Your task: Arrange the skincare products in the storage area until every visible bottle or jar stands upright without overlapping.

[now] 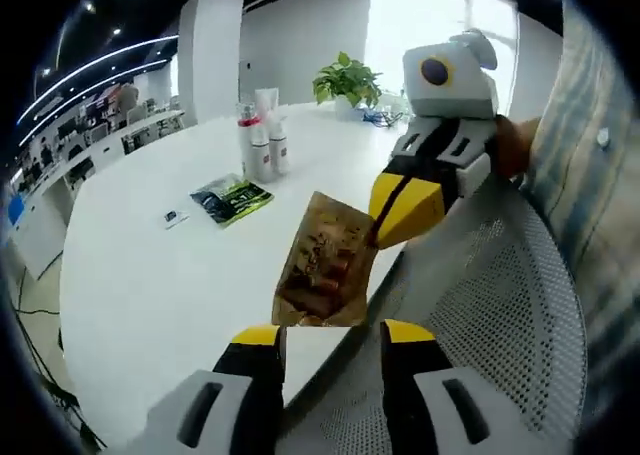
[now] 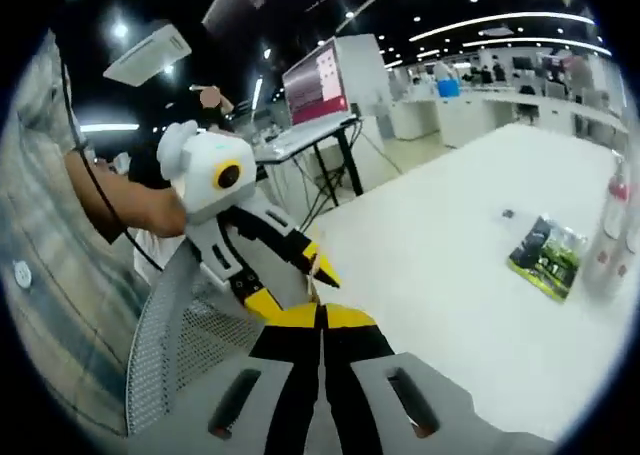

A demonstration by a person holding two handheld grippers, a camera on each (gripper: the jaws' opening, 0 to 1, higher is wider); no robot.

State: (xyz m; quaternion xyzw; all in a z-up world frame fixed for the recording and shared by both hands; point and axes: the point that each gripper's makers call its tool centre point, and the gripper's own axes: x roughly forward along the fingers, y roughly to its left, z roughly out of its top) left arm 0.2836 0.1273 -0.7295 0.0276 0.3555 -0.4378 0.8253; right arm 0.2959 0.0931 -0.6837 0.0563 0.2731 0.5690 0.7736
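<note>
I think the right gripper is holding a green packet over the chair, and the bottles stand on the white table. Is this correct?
Not quite: the packet held by the right gripper is brown, as the left gripper view shows. The green packet lies on the white table near the standing bottles.

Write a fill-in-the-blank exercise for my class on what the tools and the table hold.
1. The packet gripped by the right tool is ___ in colour.
2. The bottles on the table stand ___.
3. The green packet lies ___ on the table.
4. The jaws of the left tool are ___.

Missing words: brown; upright; flat; open.
</note>
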